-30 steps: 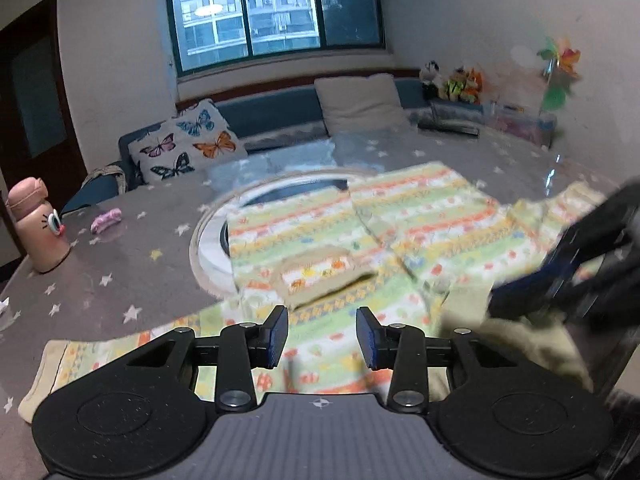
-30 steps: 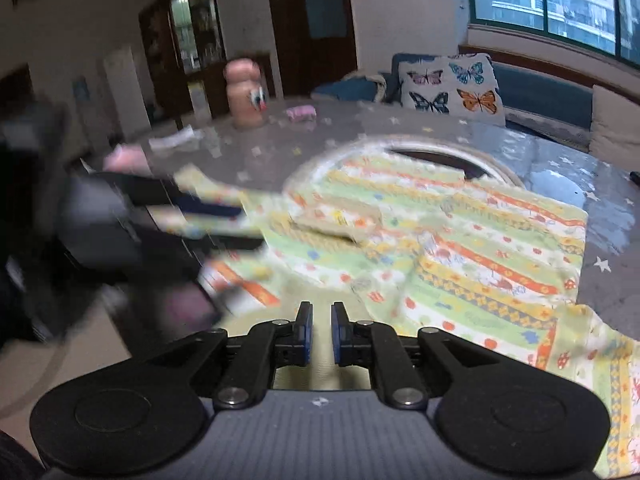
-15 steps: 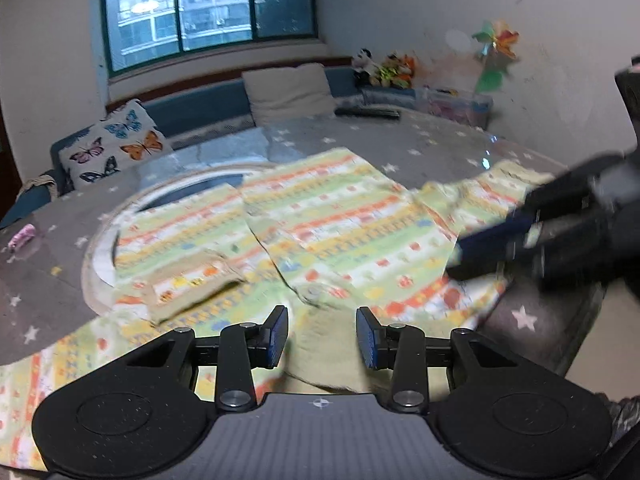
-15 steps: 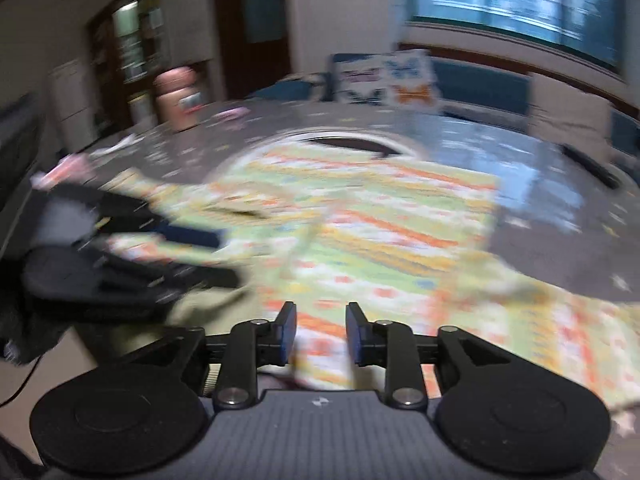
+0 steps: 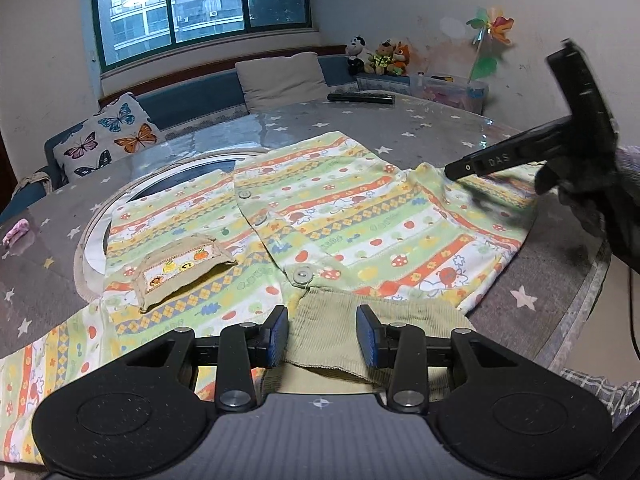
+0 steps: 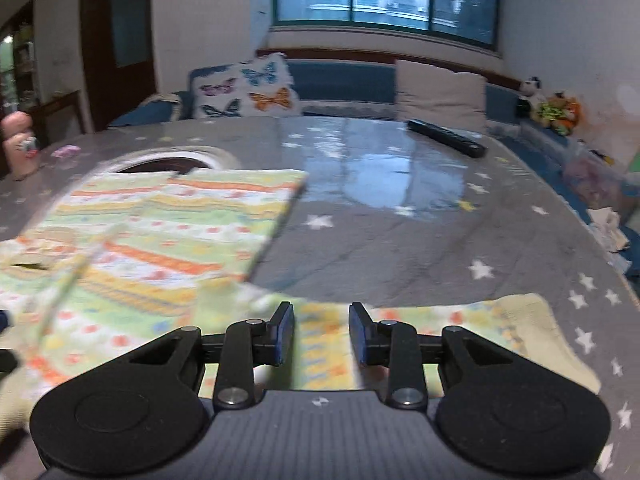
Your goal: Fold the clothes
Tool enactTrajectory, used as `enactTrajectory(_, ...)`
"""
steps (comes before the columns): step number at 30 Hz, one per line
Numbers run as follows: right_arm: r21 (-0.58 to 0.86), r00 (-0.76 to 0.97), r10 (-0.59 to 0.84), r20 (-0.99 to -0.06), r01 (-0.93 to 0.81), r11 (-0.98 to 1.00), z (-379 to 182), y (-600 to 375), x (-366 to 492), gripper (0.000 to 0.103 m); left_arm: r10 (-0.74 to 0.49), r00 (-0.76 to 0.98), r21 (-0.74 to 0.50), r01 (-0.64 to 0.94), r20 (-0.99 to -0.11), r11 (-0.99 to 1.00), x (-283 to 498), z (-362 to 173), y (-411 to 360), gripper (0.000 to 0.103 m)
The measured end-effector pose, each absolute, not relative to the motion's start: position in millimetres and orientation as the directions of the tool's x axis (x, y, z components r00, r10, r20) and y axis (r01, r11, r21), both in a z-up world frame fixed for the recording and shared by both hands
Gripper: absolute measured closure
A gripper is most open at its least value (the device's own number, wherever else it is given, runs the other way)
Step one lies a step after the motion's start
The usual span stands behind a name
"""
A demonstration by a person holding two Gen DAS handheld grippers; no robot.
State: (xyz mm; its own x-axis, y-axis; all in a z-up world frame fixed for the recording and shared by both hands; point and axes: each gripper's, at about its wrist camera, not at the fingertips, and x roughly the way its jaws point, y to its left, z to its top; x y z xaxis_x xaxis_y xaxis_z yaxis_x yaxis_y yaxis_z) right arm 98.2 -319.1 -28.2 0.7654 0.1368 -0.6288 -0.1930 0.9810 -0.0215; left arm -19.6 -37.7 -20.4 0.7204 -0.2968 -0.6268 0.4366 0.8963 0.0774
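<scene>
1 striped child's shirt (image 5: 320, 216) lies spread flat, button front up, on a grey star-print table (image 5: 420, 128). Its ribbed collar (image 5: 332, 332) sits between the spread jaws of the left gripper (image 5: 322, 336), whether touching is unclear, and its hem points away toward the window (image 5: 200, 4). 1 sleeve (image 6: 460, 332) runs crosswise under the right gripper (image 6: 321, 332), whose parted jaws straddle the cloth without visibly pressing it; the cuff lies to their right. Bare tabletop stretches ahead of both grippers and right of the shirt's side edge. Beyond the jaws lie a black remote (image 6: 446, 138) near the far rim, a small pink object (image 5: 16, 232) far left, and a pink bottle (image 6: 18, 148). Sofa cushions (image 5: 108, 136) and 3 plush toys (image 5: 378, 56) line the wall behind.
</scene>
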Motion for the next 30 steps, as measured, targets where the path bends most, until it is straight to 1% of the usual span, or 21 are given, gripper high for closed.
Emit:
enactTrajectory(4,-0.031,0.779,0.086,-0.621,-0.134,0.991,-32.0,-338.4,106.7,0.072,-0.297,0.719,0.08,0.439,-0.629,0.895,-19.6,-20.4,-37.6,0.062)
enactTrajectory(6,-0.031,0.786,0.05,-0.616,-0.087,0.996,-32.3,-351.7,107.2,0.067,-0.296,0.718,0.08,0.439,-0.63,0.895,-19.3,-20.3,-37.8,0.062)
enactTrajectory(12,0.005,0.796,-0.06,-0.602,0.079,0.997,-31.1,-403.4,103.7,0.066,-0.295,0.717,0.084,0.442,-0.632,0.893,-18.4,-20.1,-38.3,0.062)
enactTrajectory(16,0.002,0.786,-0.119,-0.607,0.151,0.989,-32.2,-429.1,94.7,0.063,-0.295,0.717,0.084,0.442,-0.632,0.893,-18.7,-20.1,-38.6,0.062)
enactTrajectory(19,0.01,0.778,-0.13,-0.615,0.173,0.985,-34.7,-438.2,84.7,0.062,-0.292,0.718,0.087,0.44,-0.632,0.894,-19.2,-20.0,-39.1,0.062)
enactTrajectory(20,0.015,0.775,-0.131,-0.618,0.178,0.984,-35.7,-440.7,80.7,0.06,-0.29,0.718,0.089,0.439,-0.632,0.894,-19.3,-19.9,-39.1,0.061)
enactTrajectory(25,0.039,0.775,-0.119,-0.621,0.182,0.983,-39.1,-439.9,67.4,0.061,-0.283,0.722,0.093,0.433,-0.632,0.896,-18.4,-19.9,-38.8,0.058)
enactTrajectory(26,0.042,0.776,-0.117,-0.62,0.182,0.982,-38.2,-438.1,66.4,0.067,-0.282,0.723,0.093,0.431,-0.631,0.897,-18.5,-20.0,-38.4,0.057)
enactTrajectory(27,0.052,0.776,-0.111,-0.621,0.183,0.982,-37.7,-437.8,66.1,0.079,-0.28,0.724,0.093,0.429,-0.631,0.899,-18.6,-20.0,-38.0,0.057)
enactTrajectory(30,0.083,0.776,-0.084,-0.625,0.173,0.981,-31.5,-432.6,63.1,0.09,-0.271,0.729,0.096,0.418,-0.629,0.903,-19.3,-19.3,-36.5,0.056)
